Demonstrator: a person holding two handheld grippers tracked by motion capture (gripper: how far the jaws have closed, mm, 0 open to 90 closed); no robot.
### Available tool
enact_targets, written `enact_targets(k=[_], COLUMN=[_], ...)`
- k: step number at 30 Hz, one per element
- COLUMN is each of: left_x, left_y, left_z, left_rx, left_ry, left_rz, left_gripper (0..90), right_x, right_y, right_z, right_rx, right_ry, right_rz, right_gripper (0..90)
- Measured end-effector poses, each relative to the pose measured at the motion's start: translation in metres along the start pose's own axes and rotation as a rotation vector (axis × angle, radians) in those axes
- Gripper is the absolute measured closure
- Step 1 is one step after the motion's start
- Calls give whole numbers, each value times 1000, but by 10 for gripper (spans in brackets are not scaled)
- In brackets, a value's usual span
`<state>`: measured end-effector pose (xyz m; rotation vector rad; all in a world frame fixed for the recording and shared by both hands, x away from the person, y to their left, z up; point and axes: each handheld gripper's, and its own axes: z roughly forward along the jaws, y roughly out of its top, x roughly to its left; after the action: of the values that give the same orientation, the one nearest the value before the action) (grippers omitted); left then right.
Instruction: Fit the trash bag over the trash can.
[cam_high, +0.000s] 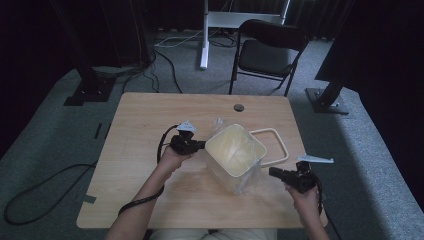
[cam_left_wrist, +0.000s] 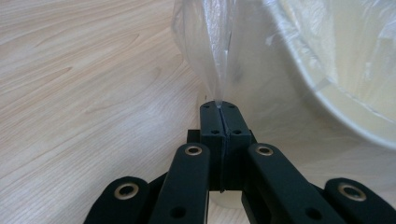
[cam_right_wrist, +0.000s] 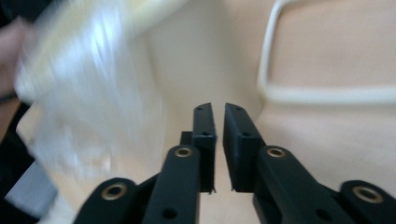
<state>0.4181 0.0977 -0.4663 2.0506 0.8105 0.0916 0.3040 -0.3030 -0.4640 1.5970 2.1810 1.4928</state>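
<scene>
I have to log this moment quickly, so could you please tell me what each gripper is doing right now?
Left gripper: closed, pinching the clear plastic bag that lines the cream bin.
Right gripper: slightly open, holding nothing.
</scene>
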Motion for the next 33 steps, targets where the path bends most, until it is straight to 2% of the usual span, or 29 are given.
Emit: enact_targets(k=[1, 2, 3, 4, 6, 7, 9, 10, 11, 14, 15, 16, 17, 18, 20, 25, 27, 28, 33], left_x=[0, -1, -1, -1, -2, -2, -2, -1, -1, -1, -1, 0, 0, 1, 1, 0, 0, 0, 0], left_y=[0, 0, 0, 0, 0, 0, -1, -1, -2, -2, -2, -2, -2, -2, -2, 0, 1, 1, -1], left_z=[0, 0, 0, 1, 2, 2, 3, 3, 3, 3, 2, 2, 1, 1, 1, 1, 2, 3, 10], left_rx=[-1, -2, -2, -1, -1, 0, -2, 0, 0, 0, -2, -4, -7, -8, -8, -14, -8, -8, 8], left_ry=[0, -3, -5, -5, -8, -10, -13, -15, -16, -16, -16, -19, -26, -26, -27, -24, -20, -21, -10], left_rz=[1, 0, 1, 2, 3, 2, 0, 2, 3, -3, -3, -6, -12, -14, -13, -15, -10, -10, -15], left_gripper=[900, 900, 900, 900, 900, 900, 900, 900, 900, 900, 900, 900, 900, 900, 900, 900, 900, 900, 900], right_x=[0, 5, 8, 8, 16, 24, 27, 34, 34, 36, 34, 34, 33, 32, 32, 28, 24, 19, 6], right_y=[0, 18, 27, 27, 44, 57, 62, 68, 68, 71, 72, 72, 71, 71, 70, 70, 71, 71, 67], right_z=[0, -7, -9, -9, -8, -2, 2, 14, 14, 31, 40, 40, 43, 44, 42, 28, 22, 20, 26], right_rx=[0, -58, -82, -82, -101, -106, -103, -78, -78, -26, 2, 2, 15, 20, 20, -21, -39, -43, -24], right_ry=[0, -12, -9, -9, 13, 34, 41, 63, 63, 44, 50, 50, 59, 53, 34, -13, -43, -74, -113], right_rz=[0, -17, -30, -30, -54, -70, -74, -88, -88, -100, -86, -86, -81, -87, -93, -107, -105, -103, -78], right_gripper=[802, 755, 742, 742, 672, 617, 595, 578, 578, 573, 608, 608, 668, 791, 897, 899, 899, 899, 899])
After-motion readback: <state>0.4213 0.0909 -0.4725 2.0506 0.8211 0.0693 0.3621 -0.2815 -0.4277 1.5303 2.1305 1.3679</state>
